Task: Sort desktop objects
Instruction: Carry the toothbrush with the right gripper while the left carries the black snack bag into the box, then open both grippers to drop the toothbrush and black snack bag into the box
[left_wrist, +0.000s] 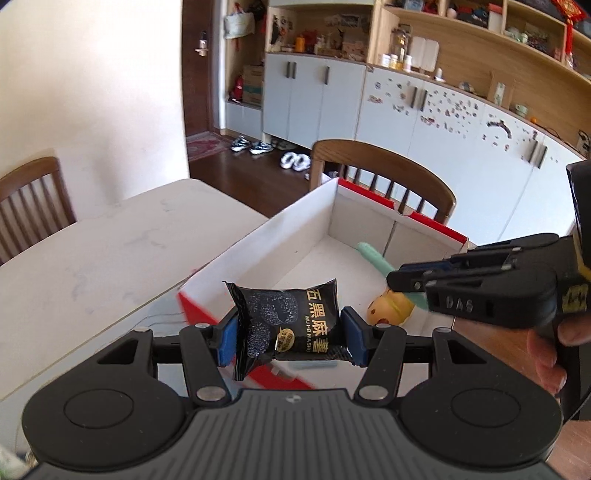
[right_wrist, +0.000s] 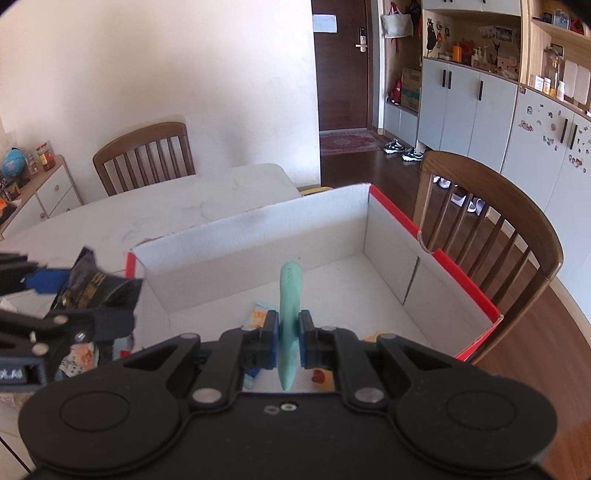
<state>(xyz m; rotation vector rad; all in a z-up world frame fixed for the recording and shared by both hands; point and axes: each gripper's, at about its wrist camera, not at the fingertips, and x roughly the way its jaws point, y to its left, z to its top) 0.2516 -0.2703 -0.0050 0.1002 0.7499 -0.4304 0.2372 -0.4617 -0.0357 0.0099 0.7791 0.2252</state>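
My left gripper is shut on a black snack packet with gold lettering and holds it above the near corner of the open white box with red edges. My right gripper is shut on a mint-green stick-like object and holds it over the box. In the left wrist view the right gripper comes in from the right with the green object. In the right wrist view the left gripper with the packet is at the left.
A yellow toy lies on the box floor, with small colourful wrappers beneath the right gripper. The box stands on a white marble table. Wooden chairs stand behind the box and at the table's far side.
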